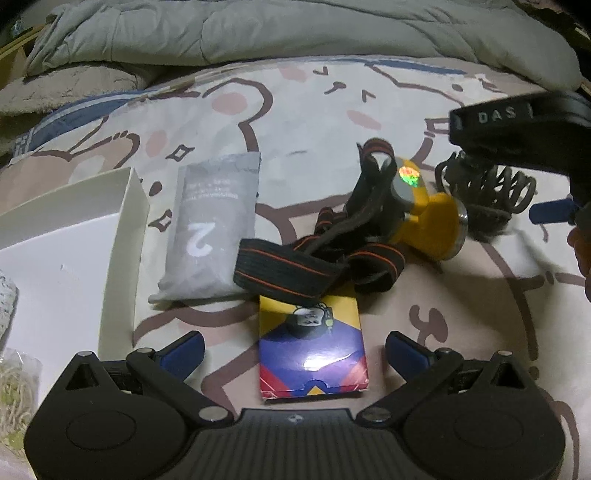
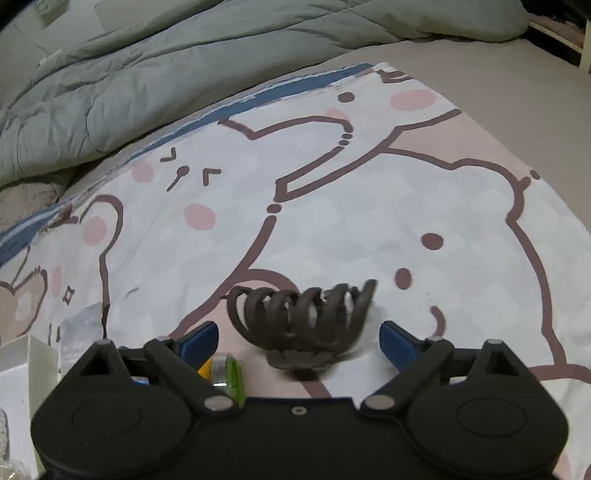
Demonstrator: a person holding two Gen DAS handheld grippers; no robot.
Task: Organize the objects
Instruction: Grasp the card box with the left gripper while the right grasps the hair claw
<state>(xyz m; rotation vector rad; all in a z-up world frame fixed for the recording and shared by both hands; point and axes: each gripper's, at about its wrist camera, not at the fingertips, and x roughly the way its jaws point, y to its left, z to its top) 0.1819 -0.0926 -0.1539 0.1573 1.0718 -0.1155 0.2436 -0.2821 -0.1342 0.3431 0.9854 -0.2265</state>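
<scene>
**Cloth, card and plastic on the bed**

The printed bedsheet (image 1: pixel 317 110) looks like soft matt cloth; the grey quilt (image 1: pixel 258 29) is puffy and stitched. The small colourful box (image 1: pixel 312 350) is glossy card — it catches a glare. The headlamp (image 1: pixel 424 214) has yellow plastic, a shiny metal rim and woven elastic straps. The hair claw (image 2: pixel 303 317) is matt dark plastic — smooth.

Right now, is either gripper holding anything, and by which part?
Nothing is held. The left gripper has open jaws either side of the colourful cardboard box, not touching. The right gripper has open jaws flanking the dark brown plastic claw hair clip.
</scene>
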